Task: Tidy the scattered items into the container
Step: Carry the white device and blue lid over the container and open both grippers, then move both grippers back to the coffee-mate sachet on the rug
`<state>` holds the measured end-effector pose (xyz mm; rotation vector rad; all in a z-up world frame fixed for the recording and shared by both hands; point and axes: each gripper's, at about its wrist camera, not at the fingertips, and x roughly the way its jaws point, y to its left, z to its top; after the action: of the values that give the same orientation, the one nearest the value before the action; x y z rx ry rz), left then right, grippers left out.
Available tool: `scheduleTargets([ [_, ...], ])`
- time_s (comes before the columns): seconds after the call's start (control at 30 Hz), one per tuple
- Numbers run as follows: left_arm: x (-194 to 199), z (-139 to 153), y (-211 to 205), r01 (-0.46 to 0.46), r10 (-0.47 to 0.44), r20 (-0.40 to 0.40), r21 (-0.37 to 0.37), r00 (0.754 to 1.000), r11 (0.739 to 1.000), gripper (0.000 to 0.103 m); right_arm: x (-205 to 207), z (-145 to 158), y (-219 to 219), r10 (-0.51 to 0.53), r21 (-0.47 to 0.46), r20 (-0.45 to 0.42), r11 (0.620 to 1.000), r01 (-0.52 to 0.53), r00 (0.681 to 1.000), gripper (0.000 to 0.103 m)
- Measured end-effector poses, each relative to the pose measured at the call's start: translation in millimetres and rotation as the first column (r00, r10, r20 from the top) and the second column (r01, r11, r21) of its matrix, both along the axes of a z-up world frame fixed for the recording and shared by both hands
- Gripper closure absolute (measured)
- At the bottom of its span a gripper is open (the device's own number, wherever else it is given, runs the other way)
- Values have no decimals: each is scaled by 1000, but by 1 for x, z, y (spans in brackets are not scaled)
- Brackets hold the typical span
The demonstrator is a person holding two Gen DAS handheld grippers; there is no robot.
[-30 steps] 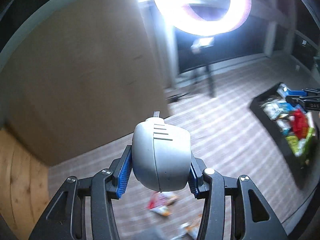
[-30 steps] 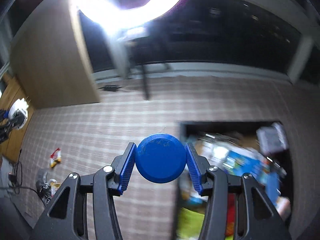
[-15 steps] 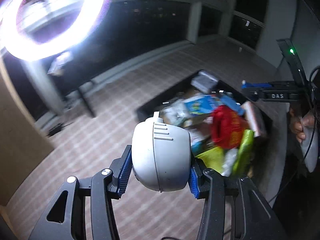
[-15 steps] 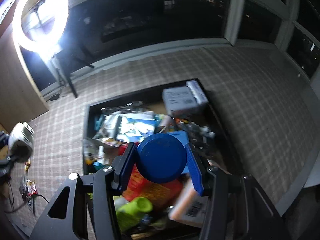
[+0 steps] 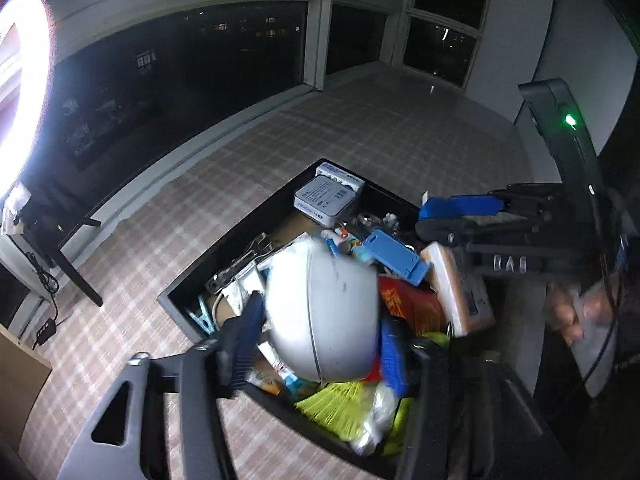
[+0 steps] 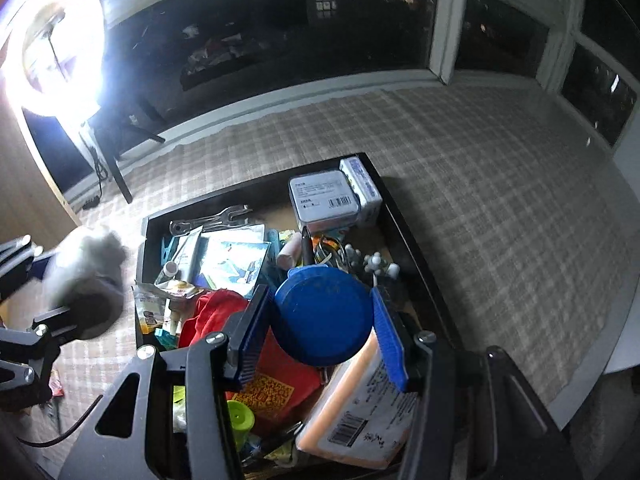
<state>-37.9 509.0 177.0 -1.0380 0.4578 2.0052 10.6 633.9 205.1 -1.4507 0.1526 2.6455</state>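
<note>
A black tray full of mixed items stands on the checked carpet. My left gripper hangs over its near left part. Its jaws are opening around a rounded white-grey gadget, which looks blurred and tipped, loose between the blue pads. My right gripper is above the tray's near middle, and its jaws are opening too. A round blue lid sits between them with a thin gap at the left pad. The right wrist view shows the left gripper blurred at the left, and the right gripper shows in the left wrist view.
Inside the tray lie white boxes, a red packet, a peach package and a green bottle. A ring light on a stand glares at the far left. A hand holds the right gripper. A snack packet lies on the carpet.
Both grippers swung from over the carpet to above the tray. Their jaws have widened; the white-grey gadget has tipped and the blue lid no longer fills its gap.
</note>
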Motion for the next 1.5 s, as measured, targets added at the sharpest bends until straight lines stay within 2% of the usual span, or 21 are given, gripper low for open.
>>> scheduleTargets([
  [0.03, 0, 1, 1, -14, 14, -9, 7, 1000, 1000, 30, 0, 0, -2, -4, 21, 1, 1000, 4, 1000, 40],
  [0.07, -1, 2, 0, -23, 23, -14, 12, 1000, 1000, 30, 1, 3, -4, -8, 30, -16, 1000, 9, 1000, 39],
  [0.2, -4, 0, -6, -38, 38, -4, 8, 999, 999, 30, 4, 9, -6, -15, -2, -37, 1000, 15, 999, 39],
  [0.57, -3, 9, -36, -82, 82, -40, 1, 996, 997, 30, 11, 19, -15, -8, -35, -52, 999, 7, 999, 39],
  [0.87, -5, 20, -100, -201, 201, -43, -1, 979, 980, 30, 35, 22, -43, 35, -56, -51, 998, -38, 998, 38],
  [1.17, 6, 31, -205, -373, 372, -56, 1, 926, 928, 30, 66, 21, -83, 93, -71, -49, 993, -96, 994, 38],
  [1.27, 16, 36, -246, -427, 426, -77, -1, 901, 904, 30, 74, 21, -100, 123, -83, -53, 988, -128, 991, 38],
  [1.4, 29, 42, -312, -522, 521, -85, 2, 850, 853, 30, 85, 17, -128, 178, -101, -59, 978, -183, 982, 38],
  [1.5, 42, 42, -363, -601, 597, -101, -5, 796, 799, 30, 92, 11, -152, 225, -108, -58, 967, -230, 973, 38],
])
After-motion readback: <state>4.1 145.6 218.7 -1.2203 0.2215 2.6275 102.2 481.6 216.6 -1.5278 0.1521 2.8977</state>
